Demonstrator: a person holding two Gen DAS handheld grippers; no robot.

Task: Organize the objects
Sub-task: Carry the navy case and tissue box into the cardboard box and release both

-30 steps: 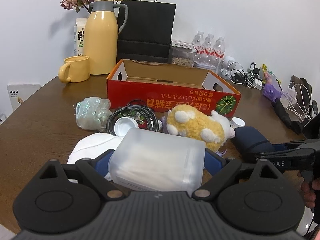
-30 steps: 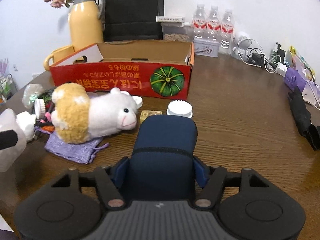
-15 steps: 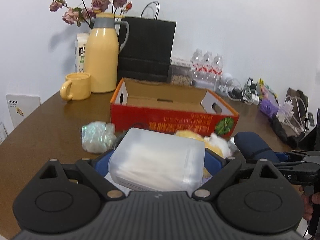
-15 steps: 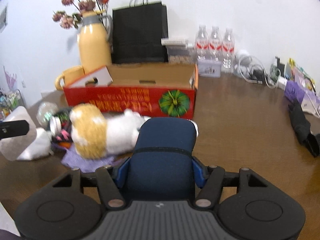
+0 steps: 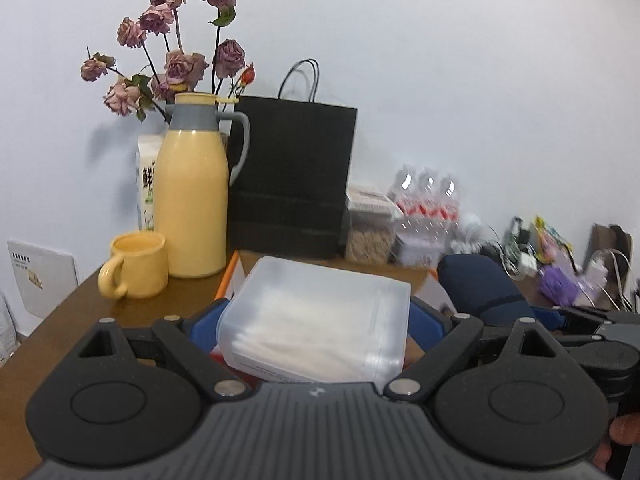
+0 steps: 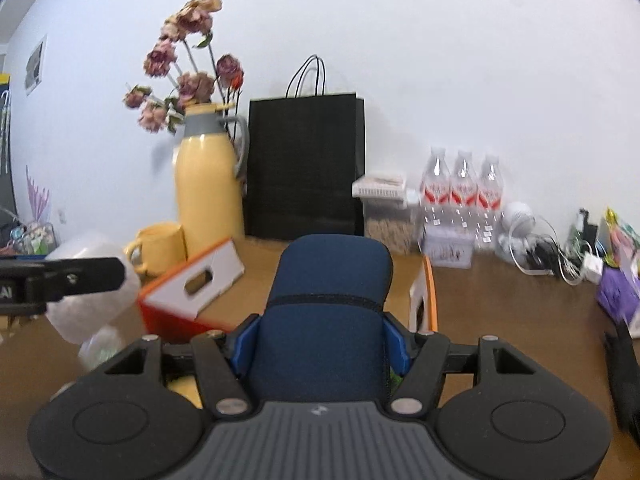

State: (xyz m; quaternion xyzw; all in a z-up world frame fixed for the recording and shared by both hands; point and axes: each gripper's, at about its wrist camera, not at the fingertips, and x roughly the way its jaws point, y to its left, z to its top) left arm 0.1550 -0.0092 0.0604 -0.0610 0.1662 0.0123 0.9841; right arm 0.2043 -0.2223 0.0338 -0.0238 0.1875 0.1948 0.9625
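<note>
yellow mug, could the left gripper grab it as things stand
Probably not. The yellow mug stands unblocked beside the yellow jug, but the left gripper is already shut on a clear plastic box, so it would have to put that down first.

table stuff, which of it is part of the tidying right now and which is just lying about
In the job:
- plastic tub, held in left gripper
- navy pouch, held in right gripper
- red cardboard box

Lying about:
- yellow jug
- yellow mug
- black bag
- water bottles

A tall yellow jug (image 5: 191, 204) stands by a yellow cup (image 5: 136, 270). A black paper bag (image 5: 292, 176) and three water bottles (image 6: 464, 196) stand behind.
</note>
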